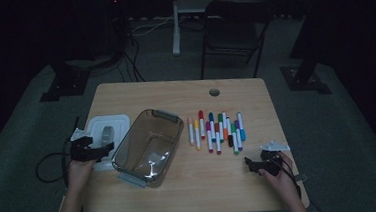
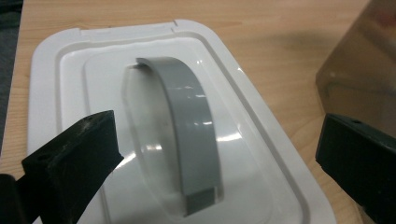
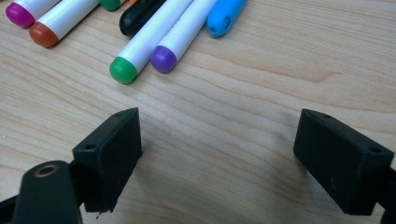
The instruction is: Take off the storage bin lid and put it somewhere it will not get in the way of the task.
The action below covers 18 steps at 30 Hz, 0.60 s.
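A person works two hand-held grippers at a wooden table, where a clear box sits open with its white lid lying flat just left of it. The left gripper hangs over the lid's near edge, jaws spread wide with nothing between them; in the left gripper view the lid's grey handle arches between the two pads, touched by neither. No earlier picture is at hand, so how the lid came to lie there cannot be told. A row of markers lies just right of the box, caps of many colours pointing toward the person. The right gripper rests low on the table, right of the box and nearer the person than the markers, jaws also wide apart and empty; in the right gripper view a green-capped marker and a purple-capped one lie just ahead of the pads. The box holds nothing. By the look of things, the lid step is finished and filling comes next: the right gripper would need to move forward, straddle one marker across its barrel, close, and carry it left into the box.
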Tool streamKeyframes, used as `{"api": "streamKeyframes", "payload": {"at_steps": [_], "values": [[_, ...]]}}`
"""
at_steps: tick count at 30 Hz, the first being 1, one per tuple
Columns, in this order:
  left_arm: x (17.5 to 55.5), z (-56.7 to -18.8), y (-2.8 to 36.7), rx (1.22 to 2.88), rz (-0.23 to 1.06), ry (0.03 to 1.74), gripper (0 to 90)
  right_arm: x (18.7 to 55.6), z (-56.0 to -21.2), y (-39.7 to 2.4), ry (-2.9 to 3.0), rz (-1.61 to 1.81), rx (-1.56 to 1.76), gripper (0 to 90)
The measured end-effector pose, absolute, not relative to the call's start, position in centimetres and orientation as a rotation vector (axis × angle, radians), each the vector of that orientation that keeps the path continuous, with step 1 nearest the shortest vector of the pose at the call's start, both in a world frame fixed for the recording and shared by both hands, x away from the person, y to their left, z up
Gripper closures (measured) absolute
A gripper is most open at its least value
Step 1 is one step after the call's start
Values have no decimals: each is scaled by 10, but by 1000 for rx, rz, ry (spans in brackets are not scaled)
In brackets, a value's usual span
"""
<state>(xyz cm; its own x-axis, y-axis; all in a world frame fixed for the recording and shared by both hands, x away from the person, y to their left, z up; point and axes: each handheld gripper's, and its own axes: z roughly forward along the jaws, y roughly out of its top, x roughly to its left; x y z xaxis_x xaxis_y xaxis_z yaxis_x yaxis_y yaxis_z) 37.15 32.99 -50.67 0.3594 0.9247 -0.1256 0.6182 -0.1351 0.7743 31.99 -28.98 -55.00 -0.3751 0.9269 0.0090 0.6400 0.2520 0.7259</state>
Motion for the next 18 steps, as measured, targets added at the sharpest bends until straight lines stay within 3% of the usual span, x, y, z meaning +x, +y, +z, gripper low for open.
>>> {"api": "streamKeyframes", "payload": {"at_steps": [8,18], "values": [[358,-505,311,1917,556,1285,4,320,-550,-290,2112,915,1421,147],[341,-512,297,1967,518,1276,4,320,-550,-290,2113,916,1421,147]]}}
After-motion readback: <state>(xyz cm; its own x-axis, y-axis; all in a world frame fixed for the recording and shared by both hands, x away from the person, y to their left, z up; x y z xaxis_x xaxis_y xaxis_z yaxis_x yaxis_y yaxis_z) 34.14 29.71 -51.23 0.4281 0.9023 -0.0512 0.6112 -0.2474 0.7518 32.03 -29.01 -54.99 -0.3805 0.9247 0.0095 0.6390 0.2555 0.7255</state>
